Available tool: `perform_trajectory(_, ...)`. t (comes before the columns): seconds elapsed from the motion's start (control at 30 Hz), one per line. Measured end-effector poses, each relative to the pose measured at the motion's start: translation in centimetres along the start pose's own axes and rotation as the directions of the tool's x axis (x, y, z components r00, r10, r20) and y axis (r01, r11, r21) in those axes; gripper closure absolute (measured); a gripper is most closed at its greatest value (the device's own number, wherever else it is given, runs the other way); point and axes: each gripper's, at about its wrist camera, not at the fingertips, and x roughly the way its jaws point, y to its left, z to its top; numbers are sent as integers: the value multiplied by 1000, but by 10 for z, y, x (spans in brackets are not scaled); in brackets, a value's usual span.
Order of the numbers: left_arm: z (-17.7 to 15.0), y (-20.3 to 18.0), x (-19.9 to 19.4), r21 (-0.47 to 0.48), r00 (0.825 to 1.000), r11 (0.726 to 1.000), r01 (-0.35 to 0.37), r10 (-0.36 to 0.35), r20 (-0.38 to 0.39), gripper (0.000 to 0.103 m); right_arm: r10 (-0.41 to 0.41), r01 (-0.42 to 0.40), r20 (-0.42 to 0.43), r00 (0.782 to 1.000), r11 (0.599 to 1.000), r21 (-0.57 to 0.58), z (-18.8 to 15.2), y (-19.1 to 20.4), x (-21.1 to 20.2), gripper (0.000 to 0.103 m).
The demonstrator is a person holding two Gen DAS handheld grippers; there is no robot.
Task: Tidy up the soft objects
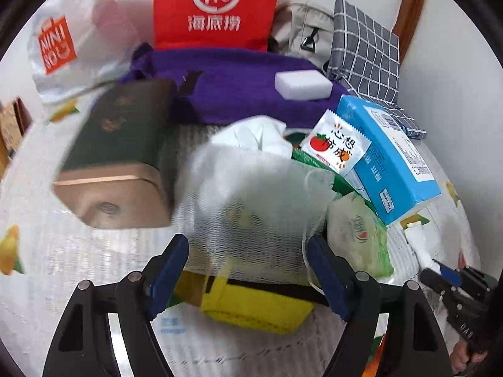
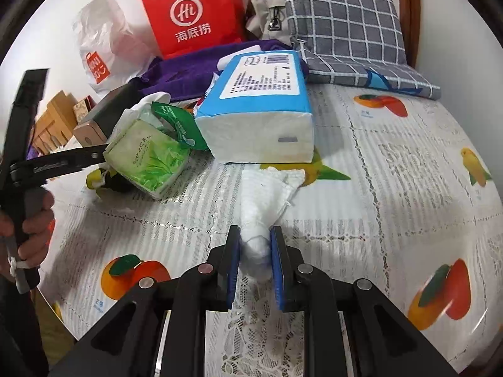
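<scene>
My left gripper [image 1: 248,242] stands open, its blue pads wide apart. A blurred white mesh bag [image 1: 251,194] sits between and above the fingertips; I see no pad pressing on it. Under it lies a yellow sponge [image 1: 257,308]. A green tissue pack [image 1: 358,232] and a blue tissue pack [image 1: 393,163] lie to the right. My right gripper [image 2: 254,231] is shut on a crumpled white tissue [image 2: 267,188] that trails onto the fruit-print tablecloth [image 2: 393,157]. In the right wrist view the green pack [image 2: 147,160] and the blue pack [image 2: 261,110] lie ahead to the left.
A purple towel [image 1: 239,91] with a white block [image 1: 303,84] on it lies behind the pile. A green and gold box [image 1: 116,150] is at the left. A red paper bag [image 1: 217,6], a plastic bag [image 1: 63,44] and a grey checked cloth [image 2: 342,25] line the wall.
</scene>
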Motion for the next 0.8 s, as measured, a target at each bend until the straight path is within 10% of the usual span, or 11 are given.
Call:
perform_trajectory(0.1,0,1,5,-11,999,999,36,-36,12,27,4,-4,3,1000,1000,-17,1,2,1,84)
perform_trajectory(0.33,-2,-10,-7,33,995,996,89,-90,52,86,18,-18,9,1000,1000,3,2,-2,3,84)
perform_trajectory(0.8,-22,16,-67,-30,992,995,97,-95,82,93,-12,12,3,1000,1000,29,-3,-1,-6,84)
